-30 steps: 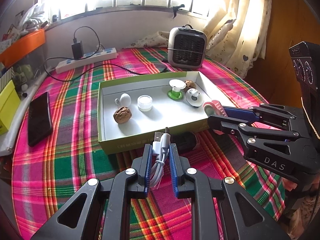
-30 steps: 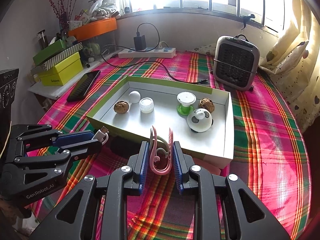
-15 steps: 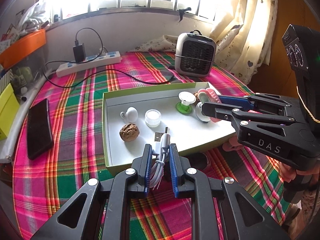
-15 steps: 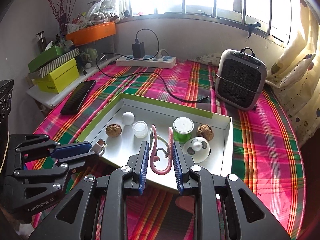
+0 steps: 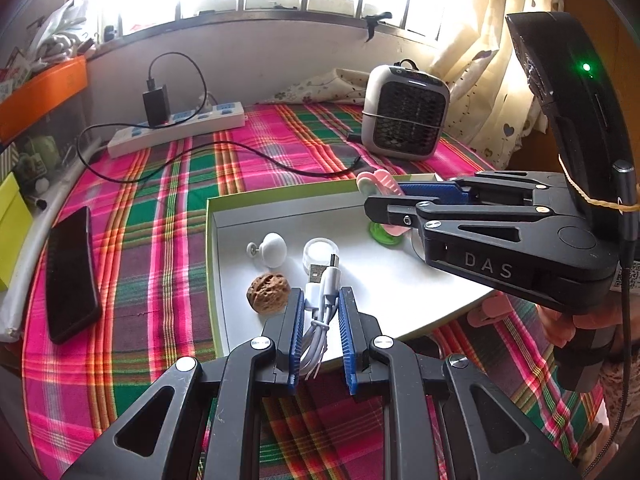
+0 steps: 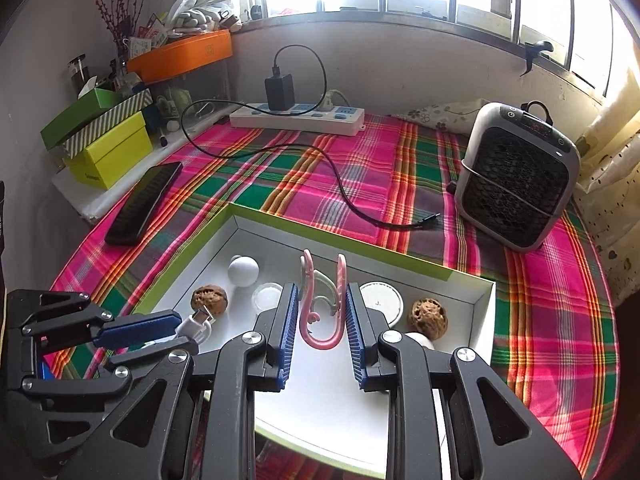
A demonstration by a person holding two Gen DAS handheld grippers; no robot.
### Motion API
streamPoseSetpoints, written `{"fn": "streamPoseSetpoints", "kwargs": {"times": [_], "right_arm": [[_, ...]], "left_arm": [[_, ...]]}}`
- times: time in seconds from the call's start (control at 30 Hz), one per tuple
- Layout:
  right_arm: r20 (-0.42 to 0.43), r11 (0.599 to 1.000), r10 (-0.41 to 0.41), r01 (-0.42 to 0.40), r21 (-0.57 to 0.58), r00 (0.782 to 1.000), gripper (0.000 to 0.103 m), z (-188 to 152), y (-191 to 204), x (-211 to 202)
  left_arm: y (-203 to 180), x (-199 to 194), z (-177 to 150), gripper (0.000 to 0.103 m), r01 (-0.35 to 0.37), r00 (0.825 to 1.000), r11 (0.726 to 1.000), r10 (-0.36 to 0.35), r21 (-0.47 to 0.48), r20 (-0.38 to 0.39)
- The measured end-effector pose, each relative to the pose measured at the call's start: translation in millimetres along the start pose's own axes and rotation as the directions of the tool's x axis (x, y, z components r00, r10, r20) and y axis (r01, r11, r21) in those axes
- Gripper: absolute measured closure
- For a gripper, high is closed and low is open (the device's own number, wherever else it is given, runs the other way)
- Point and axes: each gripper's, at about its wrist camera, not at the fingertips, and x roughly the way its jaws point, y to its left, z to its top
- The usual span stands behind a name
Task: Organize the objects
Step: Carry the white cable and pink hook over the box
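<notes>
Spread across the table: a pink, green and orange plaid cloth (image 6: pixel 400 168), with a grey boxy fan heater (image 6: pixel 518 176) at the far right.

Resting on the cloth: a shallow white cardboard tray with lime-green outer walls (image 5: pixel 280 202), already holding two brown walnuts (image 6: pixel 209 299), a white knob (image 6: pixel 243 271), a small clear lidded pot (image 6: pixel 267 297) and a green-based spool (image 6: pixel 381 306).

Held over the tray's right half: the right gripper (image 6: pixel 322 314), pinching a pink plastic clip with curled prongs (image 6: pixel 320 300) upright. Risk here of dropping it onto the spool or the right walnut directly beneath, knocking them about.

Poised over the near left edge: the left gripper (image 5: pixel 320 320), clamped on a coiled white USB cable (image 5: pixel 322 292). Loose loops hanging low, apt to spring open on release, push the nearest walnut, or spill over the near wall. Close quarters too, so a bump between the two tools looks possible.
</notes>
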Motion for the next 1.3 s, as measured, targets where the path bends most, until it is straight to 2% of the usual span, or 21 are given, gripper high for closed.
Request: {"fn": "streamPoseSetpoints", "kwargs": {"times": [0.73,1.3], "right_arm": [[-0.103,0.998,0.044,-0.047,-0.032,0.994,0.078,14.0,-2.9,47.8],[-0.133,0.998,0.046,-0.05,-0.025,0.99,0.078,14.6,-3.9,62.2]], "left_arm": [[5.8,29.4,4.3,0.088,-0.002,0.998,1.0,0.004,0.024,-0.058],[5.6,36.8,2.9,0.089,0.003,0.997,1.0,-0.001,0.027,-0.079]]}}
